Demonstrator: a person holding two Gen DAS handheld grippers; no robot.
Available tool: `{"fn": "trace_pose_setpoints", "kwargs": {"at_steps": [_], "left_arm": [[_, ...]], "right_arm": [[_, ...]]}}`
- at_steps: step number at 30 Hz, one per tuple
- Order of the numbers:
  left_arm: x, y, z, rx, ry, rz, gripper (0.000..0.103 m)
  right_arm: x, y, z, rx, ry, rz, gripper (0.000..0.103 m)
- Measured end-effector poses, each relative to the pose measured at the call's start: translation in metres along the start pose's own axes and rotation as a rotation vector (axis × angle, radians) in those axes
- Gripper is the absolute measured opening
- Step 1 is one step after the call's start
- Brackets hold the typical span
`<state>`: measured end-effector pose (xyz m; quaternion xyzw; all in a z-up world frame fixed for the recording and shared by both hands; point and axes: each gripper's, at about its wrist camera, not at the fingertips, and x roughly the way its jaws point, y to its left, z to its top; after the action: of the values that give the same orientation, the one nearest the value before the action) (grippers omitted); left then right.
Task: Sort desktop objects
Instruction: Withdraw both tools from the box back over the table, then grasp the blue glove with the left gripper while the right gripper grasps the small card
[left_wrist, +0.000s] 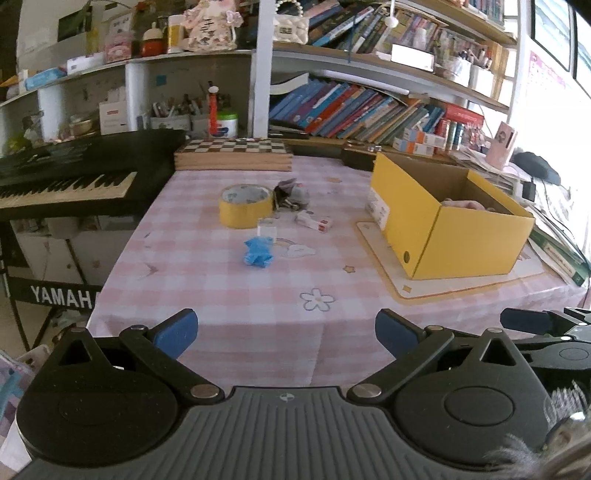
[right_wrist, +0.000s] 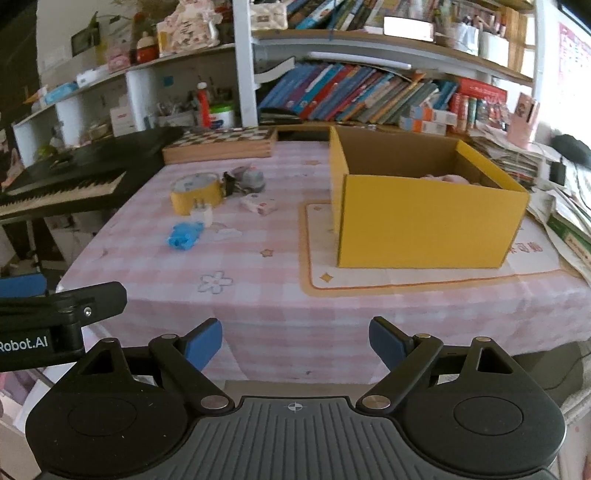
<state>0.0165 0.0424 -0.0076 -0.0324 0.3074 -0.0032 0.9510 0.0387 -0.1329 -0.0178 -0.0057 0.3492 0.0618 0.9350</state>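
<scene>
The left gripper (left_wrist: 286, 334), black with blue pads, fills the bottom of its own view, its jaws spread wide with nothing between the fingertips (left_wrist: 177, 332). The right gripper (right_wrist: 295, 343), of the same black and blue build, sits likewise at the bottom of its view, jaws wide apart and holding nothing.

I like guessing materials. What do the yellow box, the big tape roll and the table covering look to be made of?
Yellow box: likely cardboard, matte yellow outside, plain brown inside, with folded edges. Tape roll: seemingly yellow adhesive tape wound on a printed, probably card, core. Table covering: pink checked sheet with fold creases; fabric or thin plastic, hard to tell.
</scene>
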Motion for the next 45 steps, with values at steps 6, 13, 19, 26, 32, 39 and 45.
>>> {"fn": "trace_pose_setpoints", "kwargs": {"at_steps": [6,13,19,26,32,39,45], "left_arm": [[0.0,0.015,0.001,-0.031,-0.01,0.031,0.103],[0.008,0.034,0.007,-0.077,-0.031,0.066,0.103],[0.028,0.045,0.018,-0.099,-0.022,0.088,0.103],[0.063,0.048,0.039,-0.106,-0.003,0.101,0.103],[0.095,0.051,0.058,-0.121,0.023,0.112,0.103],[0.127,0.052,0.077,-0.132,0.047,0.124,0.103],[0.15,0.052,0.088,-0.132,0.072,0.138,0.103]], "right_arm": [[0.009,0.014,0.008,-0.031,-0.017,0.04,0.089],[0.025,0.031,0.022,-0.077,-0.032,0.099,0.082],[0.049,0.039,0.038,-0.103,-0.018,0.132,0.075],[0.08,0.035,0.062,-0.098,-0.004,0.142,0.075],[0.105,0.033,0.087,-0.111,-0.01,0.157,0.075],[0.138,0.025,0.116,-0.102,-0.002,0.162,0.075],[0.164,0.022,0.134,-0.102,0.021,0.181,0.075]]}}
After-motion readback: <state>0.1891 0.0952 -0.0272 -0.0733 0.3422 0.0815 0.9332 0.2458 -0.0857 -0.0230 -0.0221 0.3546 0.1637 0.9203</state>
